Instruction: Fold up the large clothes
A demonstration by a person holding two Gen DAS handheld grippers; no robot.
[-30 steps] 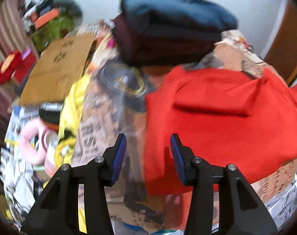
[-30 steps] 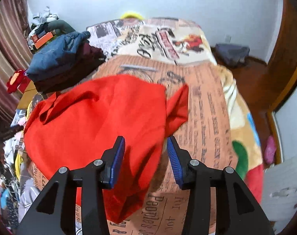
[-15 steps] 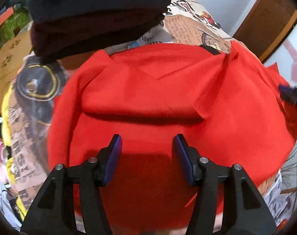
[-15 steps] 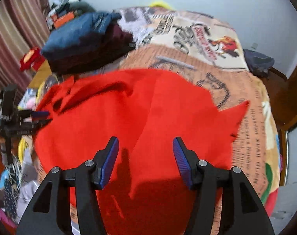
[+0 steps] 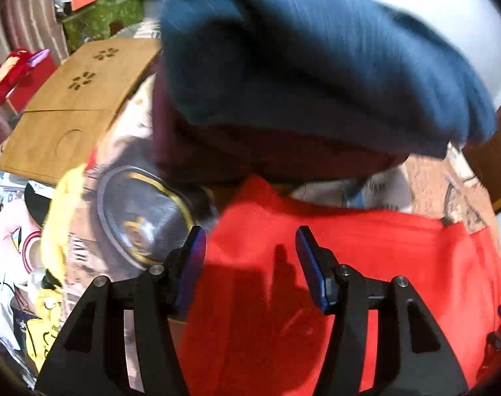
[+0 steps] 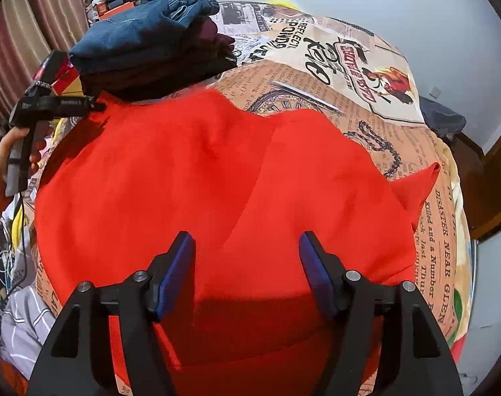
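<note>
A large red garment (image 6: 217, 178) lies spread over the printed bedspread (image 6: 342, 72). One sleeve tip (image 6: 422, 181) sticks up at its right edge. My right gripper (image 6: 247, 250) is open and empty above the garment's near part. My left gripper (image 5: 250, 250) is open and empty over the garment's far left corner (image 5: 316, 237), close to the clothes stack. It also shows in the right wrist view (image 6: 55, 105) at the garment's left corner, held by a hand.
A stack of folded clothes, blue (image 5: 316, 66) on dark maroon (image 5: 267, 155), sits just beyond the red garment (image 6: 151, 46). A cardboard box (image 5: 72, 112), red items and clutter lie left of the bed. A wooden door (image 6: 494, 178) is at right.
My left gripper moved from over the garment's middle toward its far left corner, close to the folded stack. My right gripper moved in lower over the garment, which now lies more spread out.
</note>
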